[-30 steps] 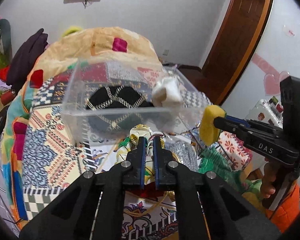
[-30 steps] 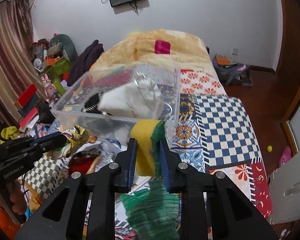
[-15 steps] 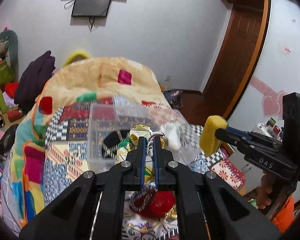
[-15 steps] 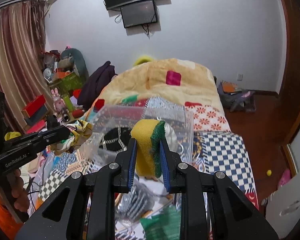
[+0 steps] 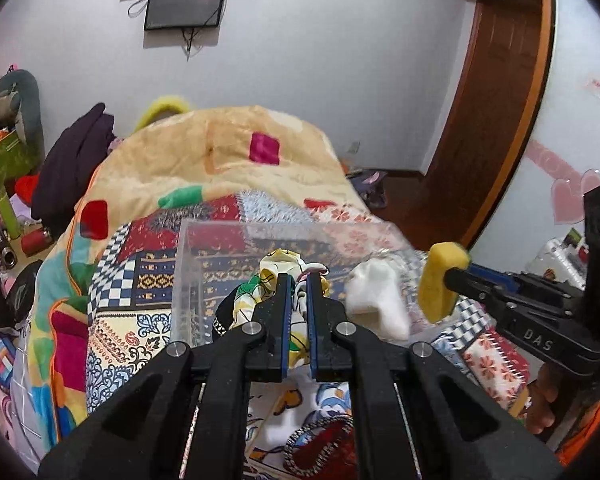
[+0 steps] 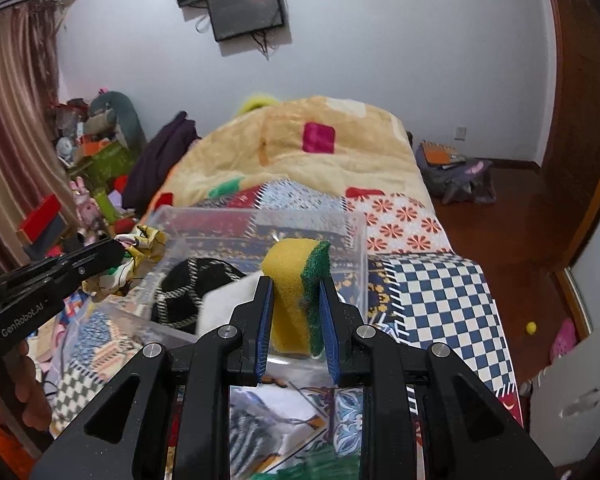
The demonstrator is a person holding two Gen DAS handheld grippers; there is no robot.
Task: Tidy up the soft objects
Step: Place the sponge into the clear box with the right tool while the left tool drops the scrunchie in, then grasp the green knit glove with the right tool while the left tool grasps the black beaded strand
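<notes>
While the right gripper (image 6: 295, 312) pinches the yellow-and-green sponge (image 6: 296, 280) by its flat faces above the clear bin (image 6: 260, 220), the left gripper (image 5: 298, 300) stays nearly closed on a limp patterned cloth (image 5: 284, 264) — both look light and squashy, so a mid-body hold suits.

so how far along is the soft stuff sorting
Done: a black patterned cloth and a white soft item lie in the clear bin. In hand: the left gripper grips a floral cloth, the right gripper a yellow-green sponge. Left: both go in; more fabric lies on the bed.
</notes>
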